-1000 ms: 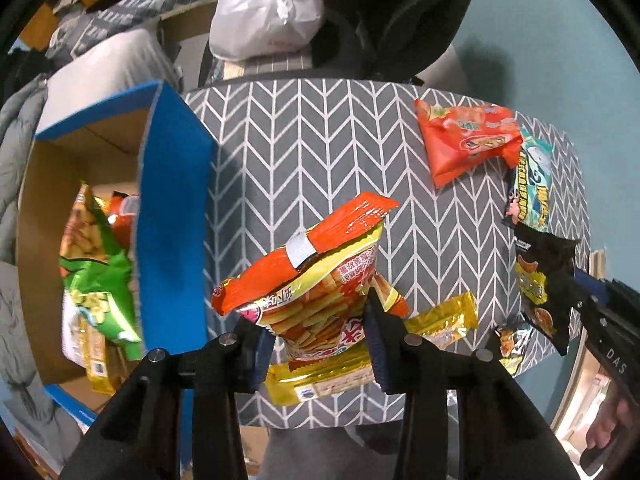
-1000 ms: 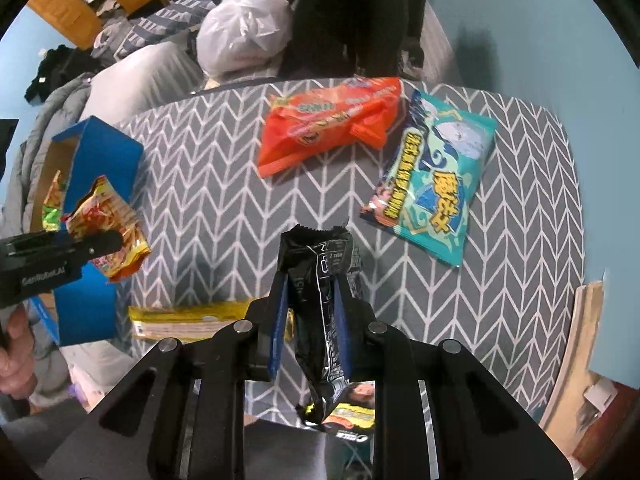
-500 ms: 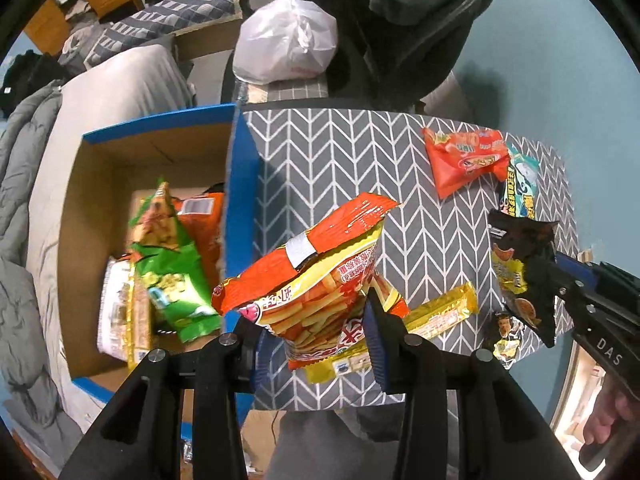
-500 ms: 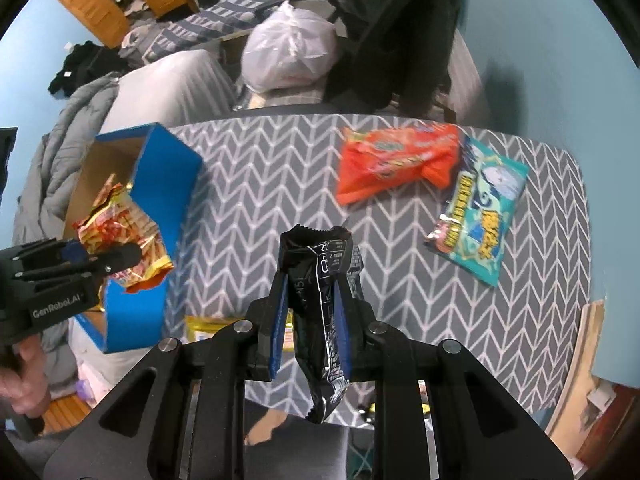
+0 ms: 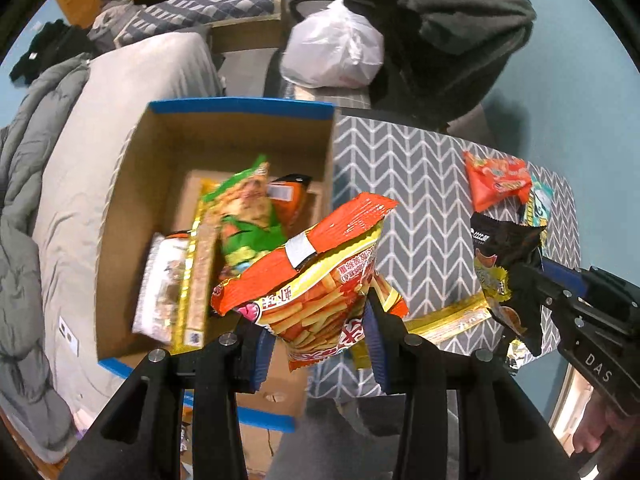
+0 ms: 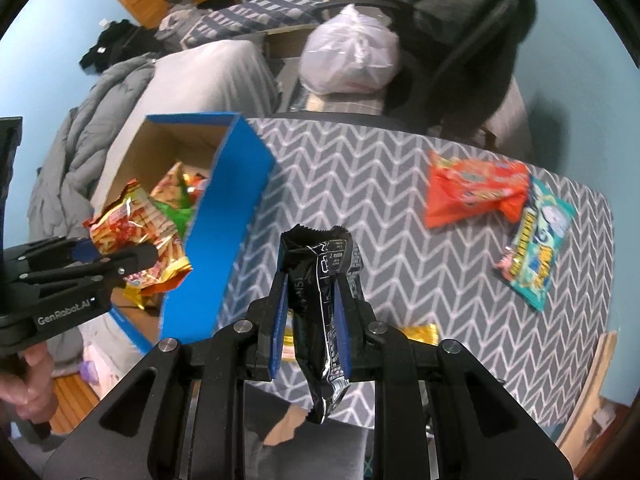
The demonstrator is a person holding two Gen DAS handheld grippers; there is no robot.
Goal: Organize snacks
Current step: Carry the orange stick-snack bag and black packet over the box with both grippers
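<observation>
Snacks fill both my tools: my left gripper (image 5: 316,344) clamps an orange chip bag (image 5: 320,280) over the blue box (image 5: 240,106); my right gripper (image 6: 310,320) clamps a black packet (image 6: 320,280) above the table (image 6: 360,168). Only the left view shows the packets on the box floor.

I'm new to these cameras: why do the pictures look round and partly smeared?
Both wrist views are fisheye, so corners go black and the table edge bows. In the left view the box contents are motion-smeared while the fries bag stays sharp. In the right view the black packet shows glare.
</observation>
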